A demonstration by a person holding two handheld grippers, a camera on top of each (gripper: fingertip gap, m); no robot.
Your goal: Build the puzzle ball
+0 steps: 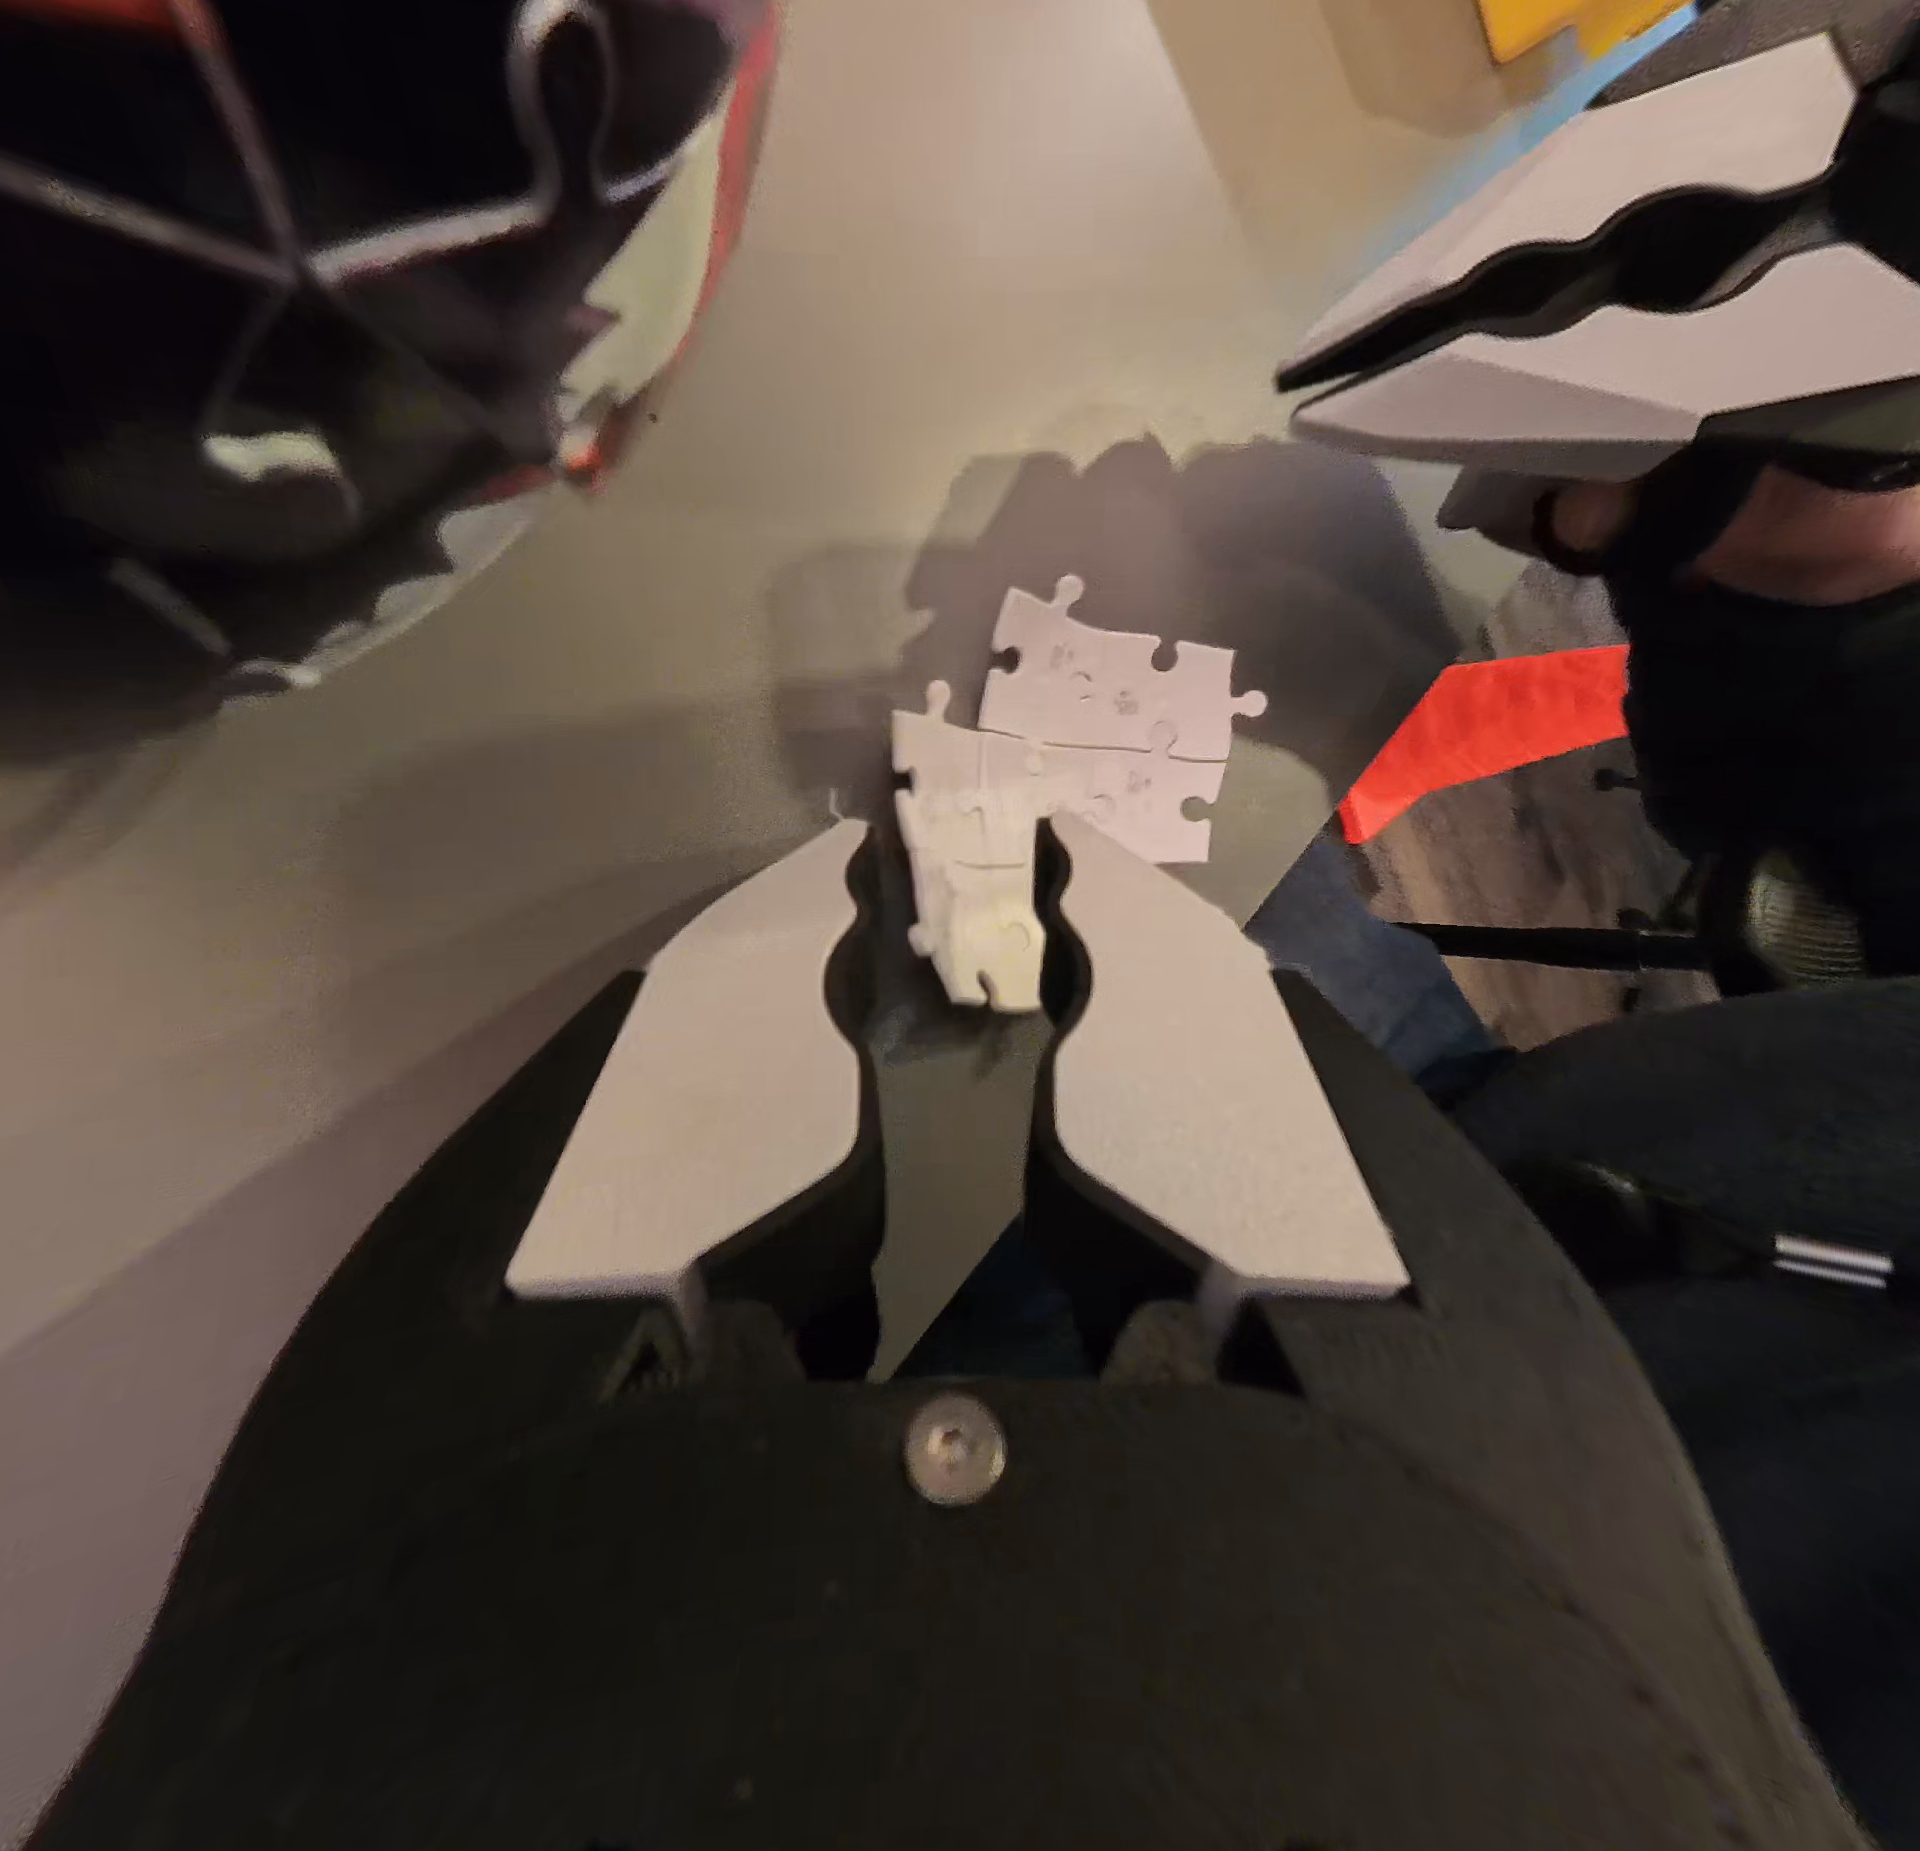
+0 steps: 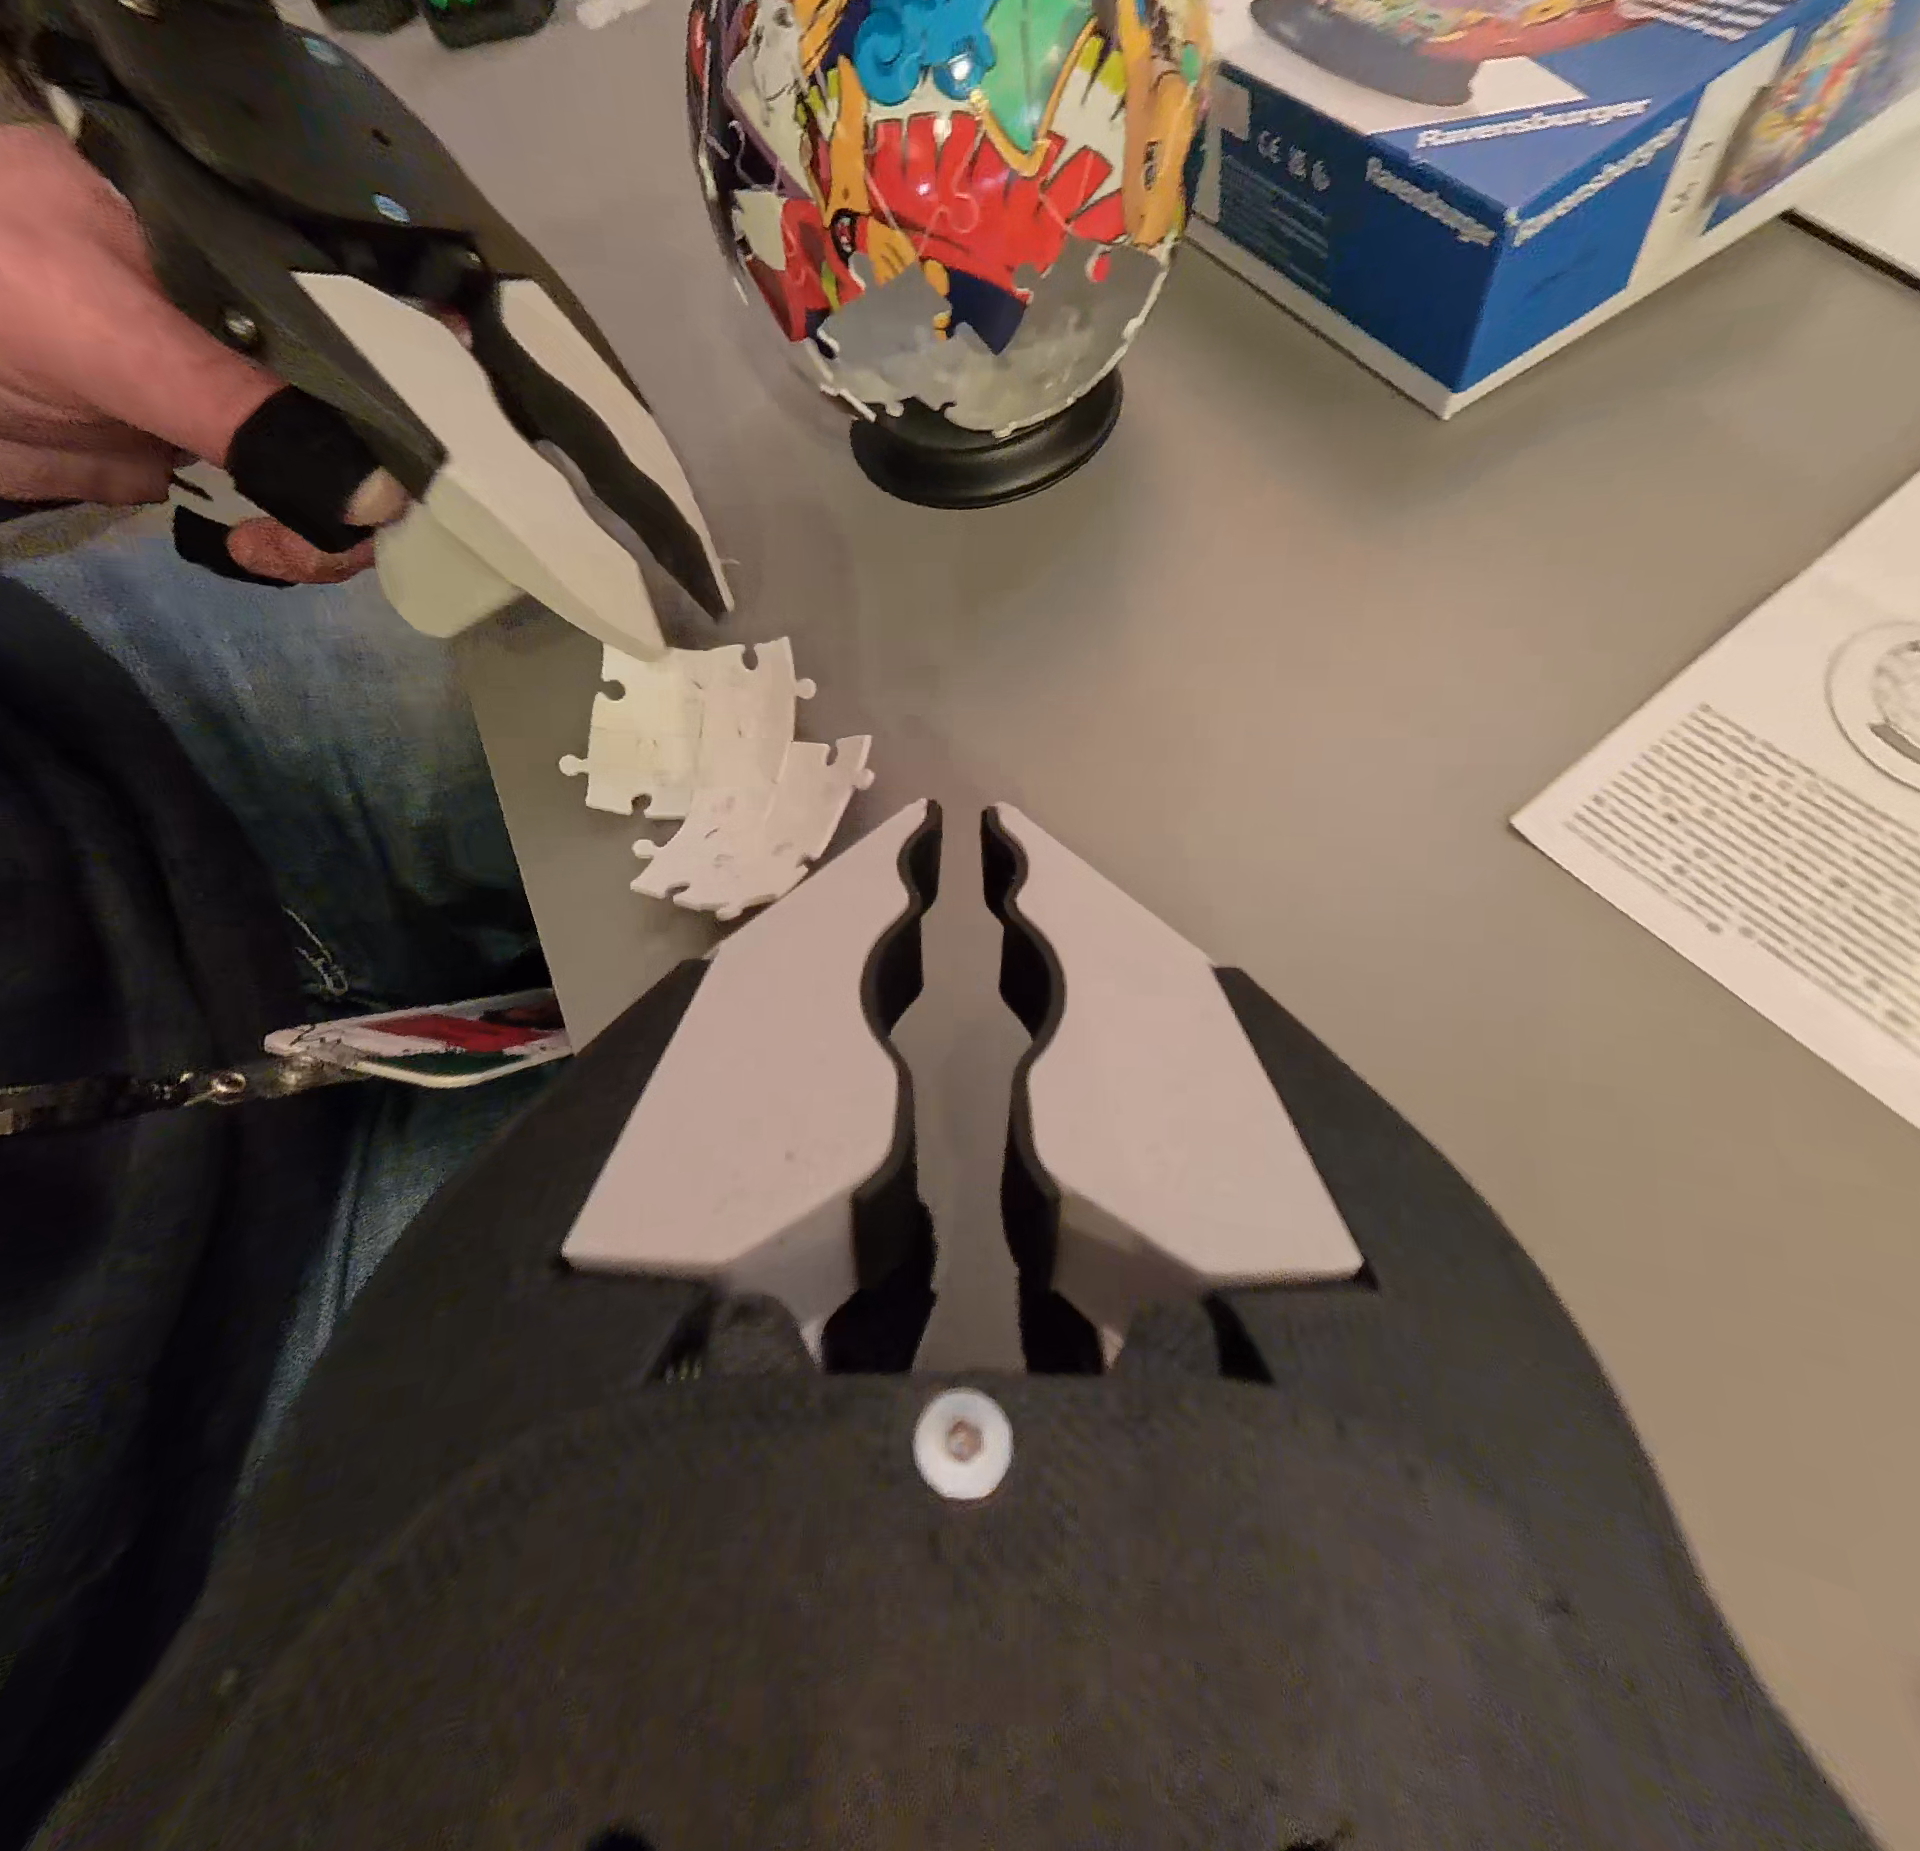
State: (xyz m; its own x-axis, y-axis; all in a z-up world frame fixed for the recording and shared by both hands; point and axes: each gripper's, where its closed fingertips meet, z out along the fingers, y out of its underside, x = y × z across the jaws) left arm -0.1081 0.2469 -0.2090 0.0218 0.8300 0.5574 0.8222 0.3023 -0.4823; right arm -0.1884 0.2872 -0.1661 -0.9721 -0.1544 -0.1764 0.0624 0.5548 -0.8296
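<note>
The left gripper [image 1: 961, 845] is clamped on one end of a curved strip of joined white puzzle pieces [image 1: 1081, 752], white backs showing, which fans out past its fingertips over the grey table [image 2: 1351, 721]. In the right wrist view the same cluster sits just left of the right gripper [image 2: 961, 814], beside its left finger without clearly touching. That gripper holds nothing (a narrow gap separates its jaws). Beyond it, well apart, the part-built colourful puzzle ball [image 2: 945, 139] stands on a black stand [image 2: 987, 451], near a blue box [image 2: 1558, 191] and an instruction sheet [image 2: 1745, 814].
</note>
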